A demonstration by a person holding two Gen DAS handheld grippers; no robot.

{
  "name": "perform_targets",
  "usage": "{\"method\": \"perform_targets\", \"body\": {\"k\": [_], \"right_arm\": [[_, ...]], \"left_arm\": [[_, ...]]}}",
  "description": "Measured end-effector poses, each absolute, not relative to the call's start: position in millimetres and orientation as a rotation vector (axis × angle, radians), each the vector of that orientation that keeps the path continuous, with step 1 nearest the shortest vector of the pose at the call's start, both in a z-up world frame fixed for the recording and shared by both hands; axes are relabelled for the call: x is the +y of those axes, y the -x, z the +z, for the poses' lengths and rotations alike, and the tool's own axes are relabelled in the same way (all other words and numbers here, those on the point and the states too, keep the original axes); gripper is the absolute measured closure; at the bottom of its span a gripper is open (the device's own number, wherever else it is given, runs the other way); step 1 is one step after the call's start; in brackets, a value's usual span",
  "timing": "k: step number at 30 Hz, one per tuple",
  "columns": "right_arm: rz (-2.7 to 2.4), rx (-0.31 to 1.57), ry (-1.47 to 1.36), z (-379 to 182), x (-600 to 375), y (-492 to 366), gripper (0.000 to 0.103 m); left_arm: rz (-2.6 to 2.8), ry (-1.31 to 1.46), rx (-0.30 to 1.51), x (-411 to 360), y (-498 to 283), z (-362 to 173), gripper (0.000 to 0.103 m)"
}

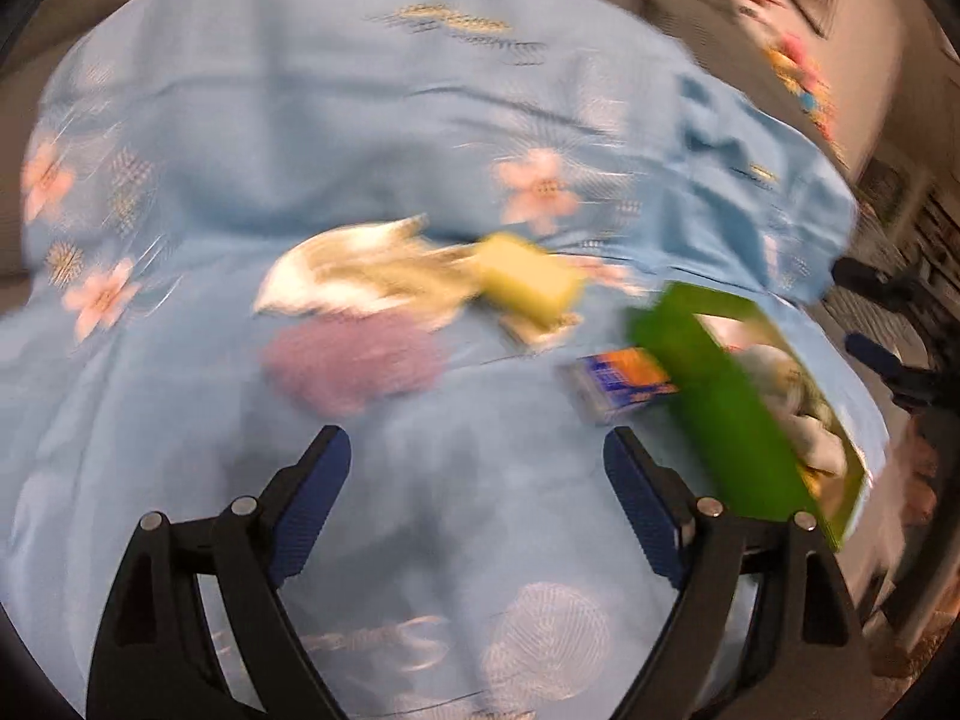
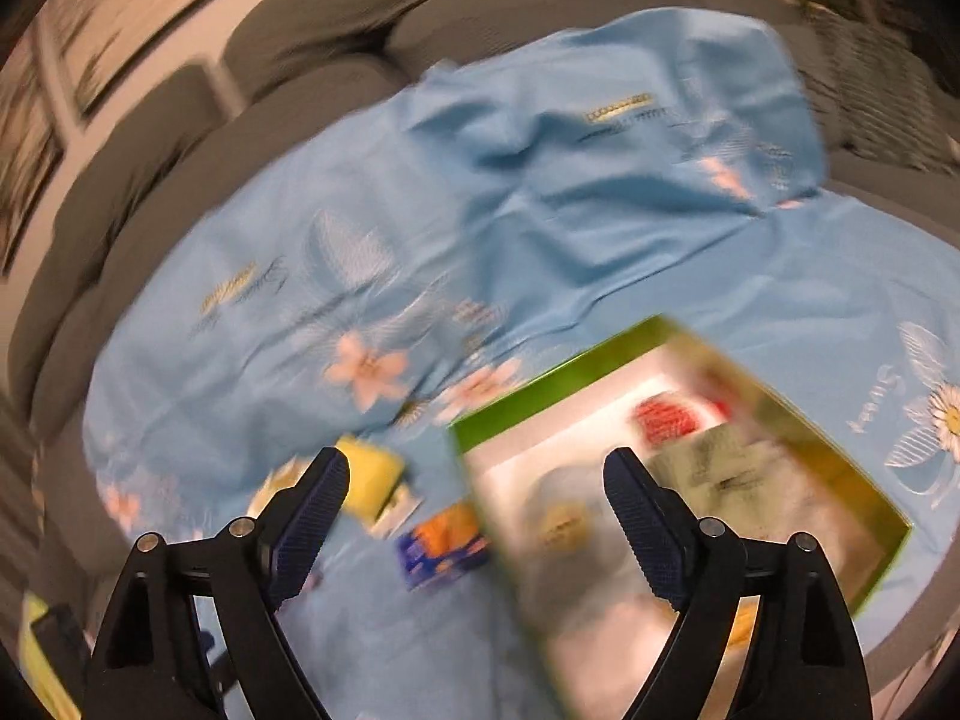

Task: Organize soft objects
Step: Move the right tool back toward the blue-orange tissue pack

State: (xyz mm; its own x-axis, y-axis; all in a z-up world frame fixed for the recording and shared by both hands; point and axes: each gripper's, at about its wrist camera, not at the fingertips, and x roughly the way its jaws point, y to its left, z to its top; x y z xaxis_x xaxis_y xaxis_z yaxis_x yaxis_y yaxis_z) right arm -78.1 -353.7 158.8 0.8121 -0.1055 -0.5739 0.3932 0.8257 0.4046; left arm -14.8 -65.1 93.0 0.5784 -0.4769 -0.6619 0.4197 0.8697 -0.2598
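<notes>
Both my left claw (image 1: 477, 474) and right claw (image 2: 477, 495) are spread wide, holding nothing. Near the green box (image 1: 714, 414), I might bump it and spill the soft things.

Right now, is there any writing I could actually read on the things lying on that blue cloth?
"Sweet": white script on the light blue flowered cloth, beside a daisy.
Blue and orange packet: print too blurred to read.
Grey sheet inside the green box: dark marks, unreadable.
Pale script on the cloth's near edge, left wrist view: blurred.
</notes>
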Motion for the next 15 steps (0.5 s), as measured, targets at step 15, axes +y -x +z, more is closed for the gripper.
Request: {"method": "perform_targets", "body": {"k": [15], "right_arm": [[-0.191,1.014,-0.282,74.3,-268.4,-31.4,0.015]], "left_arm": [[-0.412,0.252,0.852,-1.5,3.5,80.8,0.017]]}}
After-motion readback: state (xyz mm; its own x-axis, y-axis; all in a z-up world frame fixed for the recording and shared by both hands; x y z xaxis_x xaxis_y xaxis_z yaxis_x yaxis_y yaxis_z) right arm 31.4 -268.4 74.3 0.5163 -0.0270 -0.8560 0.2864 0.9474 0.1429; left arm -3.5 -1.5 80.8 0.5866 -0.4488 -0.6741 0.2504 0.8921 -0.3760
